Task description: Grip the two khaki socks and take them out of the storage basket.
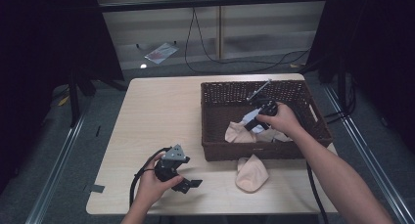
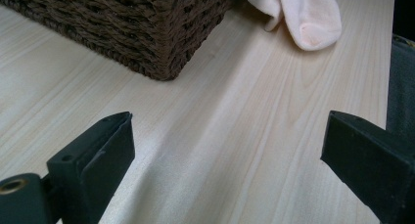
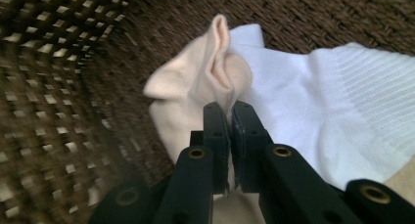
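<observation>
Our right gripper [image 3: 229,109] pinches a peach sock [image 3: 205,82] between its jaws. Our left gripper [image 2: 227,150] stands spread, bare table [image 2: 235,136] between its jaws.

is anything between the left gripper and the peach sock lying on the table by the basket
Nothing visible. The left gripper stands open over bare table, and the peach sock lies ahead past the corner of the wicker basket, which sits off to one side.
</observation>
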`<state>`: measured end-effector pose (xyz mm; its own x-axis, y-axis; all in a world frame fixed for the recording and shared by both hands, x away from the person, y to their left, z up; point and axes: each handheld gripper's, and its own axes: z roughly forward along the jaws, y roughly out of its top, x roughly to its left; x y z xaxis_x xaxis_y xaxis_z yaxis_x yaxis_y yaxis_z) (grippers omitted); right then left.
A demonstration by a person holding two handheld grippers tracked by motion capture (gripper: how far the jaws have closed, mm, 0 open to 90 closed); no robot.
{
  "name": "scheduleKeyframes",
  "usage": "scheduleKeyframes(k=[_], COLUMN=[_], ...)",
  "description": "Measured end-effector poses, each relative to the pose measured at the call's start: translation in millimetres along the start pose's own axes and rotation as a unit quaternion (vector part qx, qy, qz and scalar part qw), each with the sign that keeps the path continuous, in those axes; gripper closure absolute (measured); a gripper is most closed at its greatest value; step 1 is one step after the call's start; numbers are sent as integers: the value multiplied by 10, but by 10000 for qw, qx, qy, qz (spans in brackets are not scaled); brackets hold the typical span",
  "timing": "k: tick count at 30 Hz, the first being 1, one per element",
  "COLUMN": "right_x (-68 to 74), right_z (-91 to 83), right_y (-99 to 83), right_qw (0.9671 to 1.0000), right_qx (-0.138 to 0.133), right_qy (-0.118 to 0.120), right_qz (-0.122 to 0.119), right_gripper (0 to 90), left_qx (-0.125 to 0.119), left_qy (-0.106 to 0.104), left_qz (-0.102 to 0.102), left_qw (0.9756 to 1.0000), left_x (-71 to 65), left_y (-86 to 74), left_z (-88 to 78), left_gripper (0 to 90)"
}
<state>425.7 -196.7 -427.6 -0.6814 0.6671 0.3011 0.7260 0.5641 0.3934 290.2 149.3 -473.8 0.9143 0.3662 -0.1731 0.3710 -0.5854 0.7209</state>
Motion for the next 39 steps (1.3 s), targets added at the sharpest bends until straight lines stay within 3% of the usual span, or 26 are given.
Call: scheduleKeyframes(k=[8, 15, 30, 39], right_x=[94, 148, 288, 405], right_z=[-252, -492, -1004, -1229], right_y=[73, 101, 65, 56], right_qw=[9998, 9997, 9989, 9985], right_qx=[24, -67, -218, -98], right_qy=[66, 100, 195, 205], right_qz=[-187, -208, -363, -494], right_gripper=[866, 866, 866, 866], left_qx=[-41, -22, -26, -35], left_qy=[-9, -18, -18, -33], left_qz=[-10, -9, -28, -42], left_qw=[10000, 10000, 10000, 10000], left_x=[-4, -6, 0, -3], left_y=[0, 2, 0, 1], left_z=[1, 2, 10, 12], left_gripper=[52, 52, 51, 50])
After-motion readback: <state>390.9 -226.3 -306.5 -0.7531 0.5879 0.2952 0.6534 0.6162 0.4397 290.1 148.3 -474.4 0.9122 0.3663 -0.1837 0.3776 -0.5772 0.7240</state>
